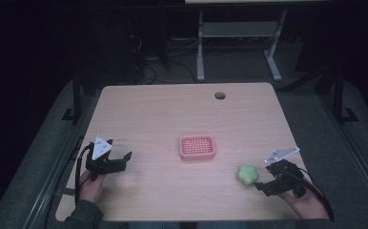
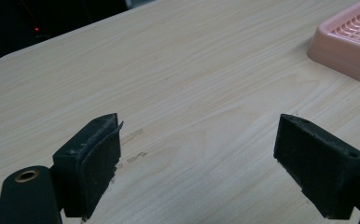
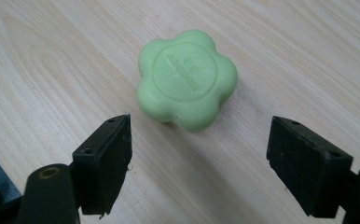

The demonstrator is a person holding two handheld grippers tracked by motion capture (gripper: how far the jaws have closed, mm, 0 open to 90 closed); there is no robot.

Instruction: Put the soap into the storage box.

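Green flower-shaped soap [image 1: 247,175] lies flat on the pale wood counter [image 1: 182,114], toward its near right part, with raised lettering on its round top face too small to read. In the right gripper view the soap [image 3: 187,78] sits just ahead of the right claw [image 3: 221,158], a little left of the midline between the two black jaws, touching neither. That claw is spread wide and has hold of nothing. From the high view the right claw [image 1: 259,186] points toward the soap from the right, held in the person's right hand [image 1: 306,200] at the near edge of the counter.

A pink slotted soap dish [image 1: 197,147] rests near the middle of the counter, well apart from the soap and up to its left. The left claw [image 1: 125,160] hovers over the near left part of the counter, held in the left hand [image 1: 91,186], and points roughly toward the dish. In the left gripper view its jaws [image 2: 206,163] stand wide apart over bare wood, gripping nothing, with a corner of the dish [image 2: 346,42] at the upper right. A round dark hole [image 1: 219,95] marks the far side of the counter.
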